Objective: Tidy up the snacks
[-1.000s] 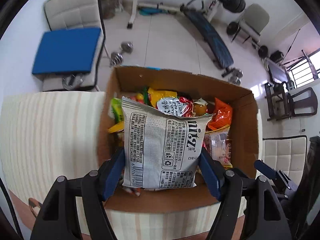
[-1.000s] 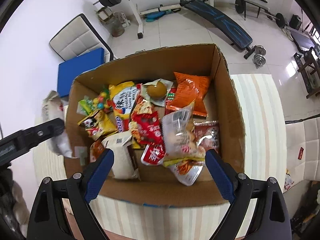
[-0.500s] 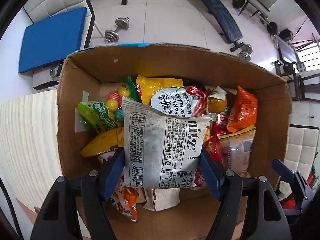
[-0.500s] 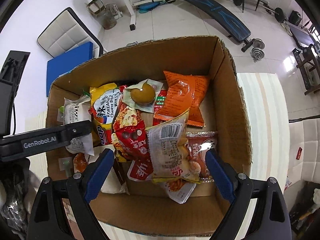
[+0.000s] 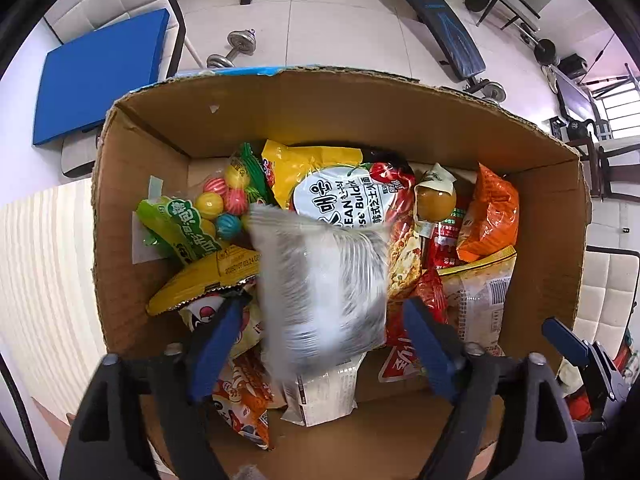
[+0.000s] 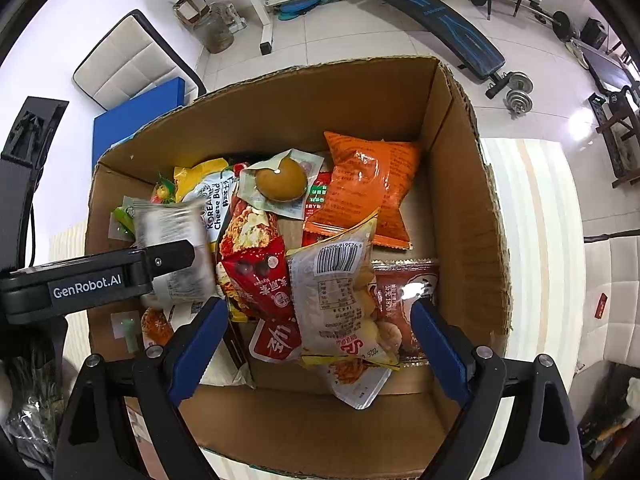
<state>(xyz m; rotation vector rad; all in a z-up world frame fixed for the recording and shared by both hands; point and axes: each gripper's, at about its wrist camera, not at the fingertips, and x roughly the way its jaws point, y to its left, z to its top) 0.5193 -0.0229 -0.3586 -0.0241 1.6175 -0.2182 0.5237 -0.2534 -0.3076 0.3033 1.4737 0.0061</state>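
Observation:
An open cardboard box [image 5: 132,184] [image 6: 460,184] on a striped table holds several snack packs. A grey-white snack bag [image 5: 320,284] is motion-blurred between the spread fingers of my left gripper [image 5: 324,340], free of both pads and dropping onto the pile; it also shows in the right wrist view [image 6: 172,248] beside the left gripper's arm. My right gripper [image 6: 316,344] is open and empty above the box's near right part, over a clear barcode pack [image 6: 340,300]. An orange bag [image 6: 368,184] lies at the back right.
The box contains a yellow noodle pack [image 5: 336,192], gumballs [image 5: 224,208], a green pack [image 5: 180,228], a round brown cake [image 6: 280,180] and red packs [image 6: 256,276]. Beyond the table are a chair with a blue cushion [image 5: 96,76], dumbbells and a weight bench [image 6: 432,12].
My left gripper moved forward over the box, opened and let go of the grey-white bag, which is falling in. My right gripper moved slightly closer to the box.

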